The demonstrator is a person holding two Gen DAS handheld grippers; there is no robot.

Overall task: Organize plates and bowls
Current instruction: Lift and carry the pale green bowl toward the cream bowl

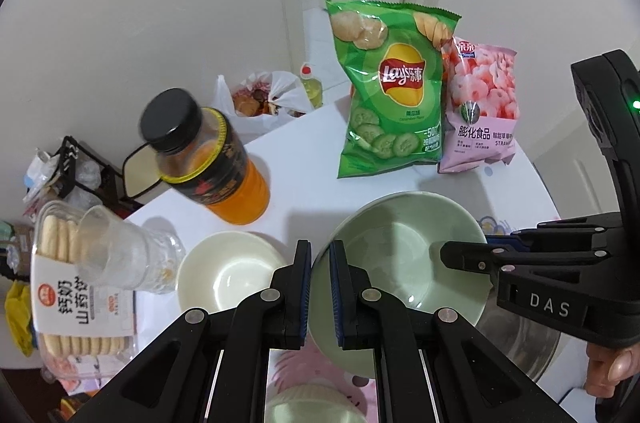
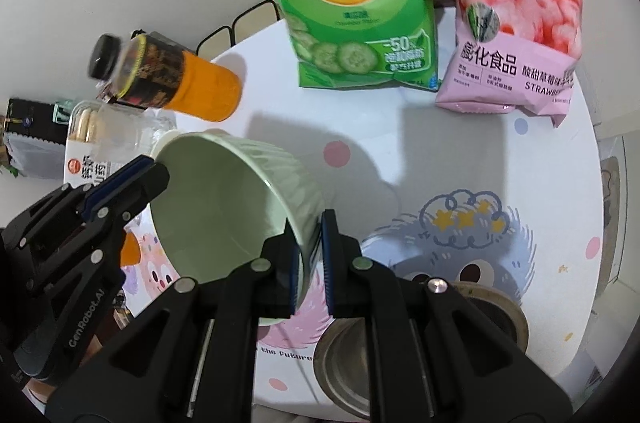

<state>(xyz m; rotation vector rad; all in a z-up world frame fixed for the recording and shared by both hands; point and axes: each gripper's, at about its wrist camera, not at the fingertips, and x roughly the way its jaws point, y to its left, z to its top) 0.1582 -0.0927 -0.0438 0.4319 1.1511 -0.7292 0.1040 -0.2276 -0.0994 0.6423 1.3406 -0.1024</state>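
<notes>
Gripping the green bowl (image 1: 404, 263) from both sides, the two tools carry it clear of the table (image 2: 360, 127). The left gripper (image 1: 320, 287) is pinched on the bowl's left rim, one pad inside the wall and one outside; the right gripper (image 2: 310, 255) is pinched the same way on the opposite rim, with the ribbed outer wall against its outer pad. The bowl looks tilted between them rather than level, and by its shadow on the tablecloth I judge it lifted, not resting.

To its left a smaller cream bowl (image 1: 228, 271) sits on the table, near a clear glass (image 1: 120, 255) and an orange drink bottle (image 1: 216, 163). A steel bowl (image 2: 352, 371) lies near, under the right tool. Two snack bags (image 1: 392, 91) stand at the far side.

The step in hand looks like moving the green bowl to a stacking spot. The next move calls for both hands to travel together and level, then lower the bowl squarely before either grip lets go; uneven motion could twist the rim out of a pinch
</notes>
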